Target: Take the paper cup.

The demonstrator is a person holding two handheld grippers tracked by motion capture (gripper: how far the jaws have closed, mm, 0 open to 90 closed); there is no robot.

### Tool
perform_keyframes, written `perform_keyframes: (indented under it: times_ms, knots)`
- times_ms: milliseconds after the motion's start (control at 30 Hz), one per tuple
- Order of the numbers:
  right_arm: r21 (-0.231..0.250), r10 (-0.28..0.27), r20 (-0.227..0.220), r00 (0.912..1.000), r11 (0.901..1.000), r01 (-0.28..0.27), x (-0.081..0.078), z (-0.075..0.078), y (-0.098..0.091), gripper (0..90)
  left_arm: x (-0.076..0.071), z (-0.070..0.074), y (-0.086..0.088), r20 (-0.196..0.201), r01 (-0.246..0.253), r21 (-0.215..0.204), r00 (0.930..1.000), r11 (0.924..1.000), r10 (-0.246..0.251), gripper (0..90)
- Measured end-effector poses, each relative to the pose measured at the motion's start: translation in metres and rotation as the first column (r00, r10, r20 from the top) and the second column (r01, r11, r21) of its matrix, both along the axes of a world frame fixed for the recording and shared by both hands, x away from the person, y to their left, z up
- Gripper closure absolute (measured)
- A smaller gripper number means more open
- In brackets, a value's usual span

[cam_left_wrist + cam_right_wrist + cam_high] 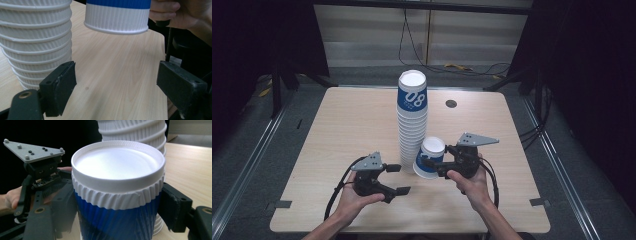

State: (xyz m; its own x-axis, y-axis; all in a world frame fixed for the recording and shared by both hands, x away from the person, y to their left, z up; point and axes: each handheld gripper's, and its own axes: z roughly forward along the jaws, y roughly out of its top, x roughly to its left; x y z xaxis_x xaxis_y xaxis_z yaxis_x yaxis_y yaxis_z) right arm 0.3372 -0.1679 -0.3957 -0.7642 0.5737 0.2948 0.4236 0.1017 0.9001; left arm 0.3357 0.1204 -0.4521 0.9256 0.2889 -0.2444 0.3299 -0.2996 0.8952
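Observation:
A tall stack of upside-down white-and-blue paper cups [412, 115] stands at the middle of the wooden table [342, 130]. My right gripper [432, 166] is shut on one single cup [430, 157], base up and slightly tilted, just right of the stack's foot. In the right gripper view this cup [117, 182] sits between both jaws, with the stack [132, 130] behind it. My left gripper [398, 179] stands open in front of the stack with nothing between its jaws. In the left gripper view the held cup's rim [117, 27] hangs a little above the tabletop, beside the stack [35, 37].
A small dark round hole [451, 104] lies in the table behind and right of the stack. Cables [462, 67] run over the floor beyond the far edge. Bare wood spreads to the left and right of the stack.

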Motion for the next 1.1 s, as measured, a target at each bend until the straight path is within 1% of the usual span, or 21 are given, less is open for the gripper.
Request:
perform_keyframes:
  times_ms: [67,133,200,267,300,333,367,400,433,467,600,633,700,733,800,833,867,967,1100]
  knots:
    - [-0.002,0.003,0.004,1.0,1.0,-0.003,0.0,-0.004,0.001,25.7,-0.001,-0.002,0.001,0.004,-0.011,-0.007,0.9999,0.9999,0.011,15.7]
    - [0.005,0.024,0.008,0.9997,0.9997,-0.024,-0.001,-0.006,0.002,25.8,-0.001,-0.004,0.001,-0.002,-0.008,-0.004,1.0,1.0,0.008,15.7]
    - [0.008,0.037,0.009,0.9993,0.9993,-0.037,-0.002,-0.008,0.003,25.8,-0.001,-0.003,0.003,-0.004,-0.01,-0.017,0.9999,0.9998,0.01,15.7]
    - [0.016,0.066,0.009,0.9978,0.9977,-0.066,-0.002,-0.012,0.006,25.8,-0.002,-0.002,0.003,-0.005,-0.01,-0.022,0.9999,0.9997,0.01,15.7]
    - [0.016,0.066,0.009,0.9978,0.9977,-0.066,-0.002,-0.012,0.006,25.8,-0.002,-0.002,0.003,-0.005,-0.01,-0.022,0.9999,0.9997,0.01,16.1]
    - [0.011,0.079,0.017,0.9968,0.9968,-0.079,-0.002,-0.013,0.008,25.8,-0.002,-0.002,0.004,-0.013,0.002,-0.036,0.9999,0.9993,-0.002,16.1]
    - [0.024,0.113,0.015,0.9935,0.9933,-0.113,-0.003,-0.016,0.012,25.8,-0.002,-0.001,0.005,-0.022,0.005,-0.056,0.9997,0.9984,-0.007,18.6]
    - [0.024,0.113,0.015,0.9935,0.9933,-0.113,-0.003,-0.016,0.012,25.8,-0.003,-0.001,0.007,-0.02,0.005,-0.061,0.9998,0.9981,-0.006,18.6]
    - [0.022,0.126,0.017,0.9919,0.9918,-0.126,-0.003,-0.016,0.013,25.8,-0.003,0.0,0.007,-0.011,0.004,-0.059,0.9999,0.9982,-0.004,17.9]
    - [0.025,0.141,0.014,0.9899,0.9896,-0.141,-0.004,-0.018,0.017,25.8,-0.003,-0.001,0.008,-0.016,0.004,-0.057,0.9999,0.9984,-0.005,16.8]
    - [0.037,0.16,0.01,0.9871,0.9864,-0.16,-0.004,-0.02,0.02,25.9,-0.003,-0.002,0.007,-0.023,0.006,-0.06,0.9997,0.9982,-0.007,16.1]
    - [0.04,0.167,0.009,0.9859,0.9851,-0.167,-0.004,-0.021,0.021,25.9,-0.004,-0.002,0.005,-0.029,0.013,-0.068,0.9995,0.9976,-0.015,15.8]
    - [0.048,0.173,0.007,0.985,0.9838,-0.173,-0.004,-0.021,0.022,25.9,-0.004,-0.002,0.005,-0.029,0.019,-0.066,0.9994,0.9976,-0.021,15.7]
    - [0.069,0.191,-0.005,0.9815,0.9793,-0.19,-0.003,-0.021,0.023,26.1,-0.004,-0.002,0.003,-0.043,0.017,-0.083,0.9989,0.9964,-0.02,15.7]
    - [0.083,0.203,-0.001,0.9792,0.9758,-0.202,-0.003,-0.02,0.026,26.3,-0.005,-0.002,0.003,-0.038,0.023,-0.084,0.9989,0.9962,-0.026,15.7]
    - [0.08,0.214,0.008,0.9768,0.9736,-0.214,-0.003,-0.02,0.028,26.4,-0.005,-0.001,0.002,-0.034,0.02,-0.079,0.9992,0.9967,-0.023,15.7]
    - [0.078,0.219,0.007,0.9758,0.9727,-0.218,-0.003,-0.02,0.03,26.4,-0.005,-0.001,0.001,-0.041,0.018,-0.093,0.9989,0.9955,-0.022,15.7]
    - [0.077,0.234,0.014,0.972,0.969,-0.235,-0.004,-0.02,0.035,26.6,-0.006,-0.002,0.0,-0.04,0.018,-0.089,0.999,0.9959,-0.021,15.0]
    - [0.06,0.238,0.005,0.9713,0.9694,-0.238,-0.004,-0.022,0.039,26.8,-0.006,-0.004,-0.002,-0.039,0.015,-0.085,0.9991,0.9963,-0.018,13.5]
